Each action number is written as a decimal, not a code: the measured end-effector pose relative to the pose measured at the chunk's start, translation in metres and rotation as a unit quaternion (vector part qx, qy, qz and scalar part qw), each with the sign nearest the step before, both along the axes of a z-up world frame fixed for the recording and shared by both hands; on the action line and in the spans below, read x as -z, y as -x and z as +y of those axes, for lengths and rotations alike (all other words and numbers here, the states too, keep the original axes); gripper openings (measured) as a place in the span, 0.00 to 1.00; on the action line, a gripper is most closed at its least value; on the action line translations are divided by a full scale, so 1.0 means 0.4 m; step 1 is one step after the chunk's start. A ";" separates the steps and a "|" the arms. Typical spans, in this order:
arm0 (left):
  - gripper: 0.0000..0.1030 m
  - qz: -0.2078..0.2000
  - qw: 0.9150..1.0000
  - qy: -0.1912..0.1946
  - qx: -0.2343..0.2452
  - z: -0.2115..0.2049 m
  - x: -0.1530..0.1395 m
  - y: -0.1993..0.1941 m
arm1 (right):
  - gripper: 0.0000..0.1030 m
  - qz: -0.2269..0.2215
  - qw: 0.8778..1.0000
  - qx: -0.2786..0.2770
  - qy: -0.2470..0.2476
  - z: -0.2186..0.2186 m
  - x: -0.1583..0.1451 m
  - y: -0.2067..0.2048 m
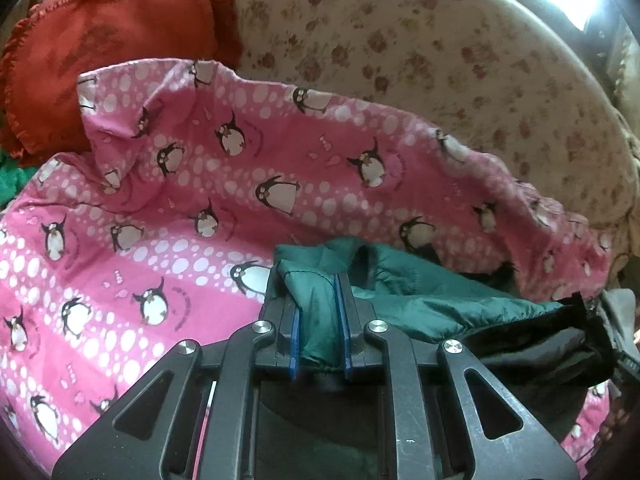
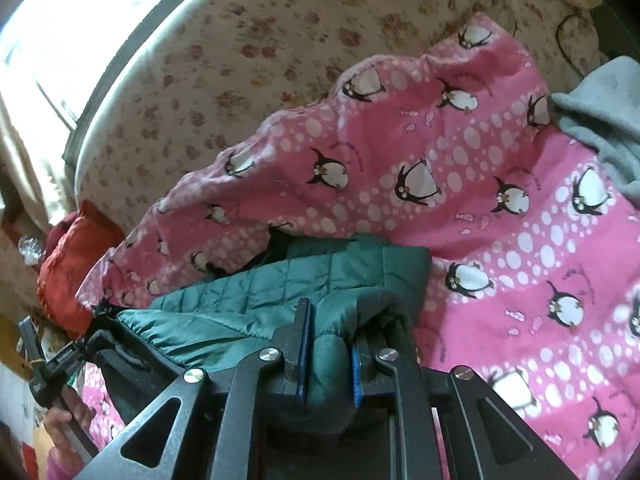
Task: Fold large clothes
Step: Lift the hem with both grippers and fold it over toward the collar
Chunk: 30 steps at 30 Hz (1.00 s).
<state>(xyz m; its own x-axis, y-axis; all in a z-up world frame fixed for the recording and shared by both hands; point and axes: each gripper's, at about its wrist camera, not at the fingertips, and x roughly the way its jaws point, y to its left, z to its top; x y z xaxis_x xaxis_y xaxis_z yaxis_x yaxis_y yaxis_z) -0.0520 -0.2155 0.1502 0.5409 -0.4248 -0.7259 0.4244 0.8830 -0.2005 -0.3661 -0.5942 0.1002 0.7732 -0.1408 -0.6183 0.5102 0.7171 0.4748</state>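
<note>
Nearest the lens, the left tool (image 1: pixel 320 320) was clamped on a bunched edge of the green quilted jacket (image 1: pixel 420 292), blue pads (image 1: pixel 295 344) pressing the fabric from both sides. Likewise the right tool (image 2: pixel 326 354) was gripping another gathered edge of the jacket (image 2: pixel 288 280). Between the two tools the garment hung over a pink penguin-print blanket (image 1: pixel 160 200) on the floral-sheeted bed (image 1: pixel 400 40). Red cushion (image 1: pixel 100 52) and grey cloth (image 2: pixel 600 100) lay at the blanket's margins.

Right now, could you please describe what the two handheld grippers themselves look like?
Both the left gripper and the right gripper are matte black, with angular linkage arms that have triangular cut-outs, round silver pivot bolts and blue pads lining the fingers. The black surfaces show light scuffs. No cables are visible.
</note>
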 end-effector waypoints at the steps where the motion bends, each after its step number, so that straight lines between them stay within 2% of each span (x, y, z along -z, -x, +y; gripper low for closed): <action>1: 0.14 0.006 1.000 -0.001 -0.005 -0.009 0.014 -0.017 | 0.14 0.002 1.000 0.002 -0.004 -0.013 0.007 -0.017; 5: 0.14 0.040 0.999 -0.007 -0.019 -0.029 0.075 -0.074 | 0.14 0.014 0.999 0.015 -0.027 -0.059 0.051 -0.075; 9: 0.16 0.083 0.996 0.011 -0.035 -0.026 0.134 -0.114 | 0.14 0.027 0.997 0.039 -0.062 -0.094 0.123 -0.124; 12: 0.18 0.099 0.994 0.034 -0.030 -0.016 0.140 -0.125 | 0.22 0.010 0.995 0.048 -0.085 -0.104 0.166 -0.136; 16: 0.25 0.122 0.990 0.066 -0.006 0.007 0.118 -0.140 | 0.29 -0.025 0.993 0.048 -0.107 -0.117 0.165 -0.120; 18: 0.32 0.133 0.987 0.087 -0.001 0.021 0.100 -0.147 | 0.32 -0.040 0.993 0.044 -0.102 -0.115 0.147 -0.107; 19: 0.41 0.135 0.986 0.100 0.002 0.031 0.086 -0.148 | 0.34 -0.047 0.993 0.041 -0.098 -0.112 0.135 -0.102; 20: 0.55 0.128 0.986 0.106 0.001 0.037 0.070 -0.144 | 0.38 -0.052 0.994 0.036 -0.094 -0.109 0.123 -0.098; 22: 0.73 0.092 0.990 0.109 -0.012 0.055 0.032 -0.128 | 0.50 -0.065 0.994 0.026 -0.084 -0.099 0.096 -0.088; 23: 0.74 0.075 0.990 0.117 -0.014 0.065 0.015 -0.119 | 0.59 -0.072 0.994 0.026 -0.080 -0.094 0.085 -0.081; 24: 0.74 0.069 0.990 0.120 -0.013 0.070 0.006 -0.114 | 0.65 -0.078 0.994 0.031 -0.074 -0.091 0.075 -0.071; 27: 0.74 0.064 0.992 0.110 0.008 0.060 -0.006 -0.087 | 0.65 -0.096 0.992 0.046 -0.069 -0.088 0.039 -0.049; 30: 0.74 0.050 0.995 0.081 0.022 0.030 0.005 -0.059 | 0.65 -0.095 0.994 0.025 -0.050 -0.044 0.007 -0.049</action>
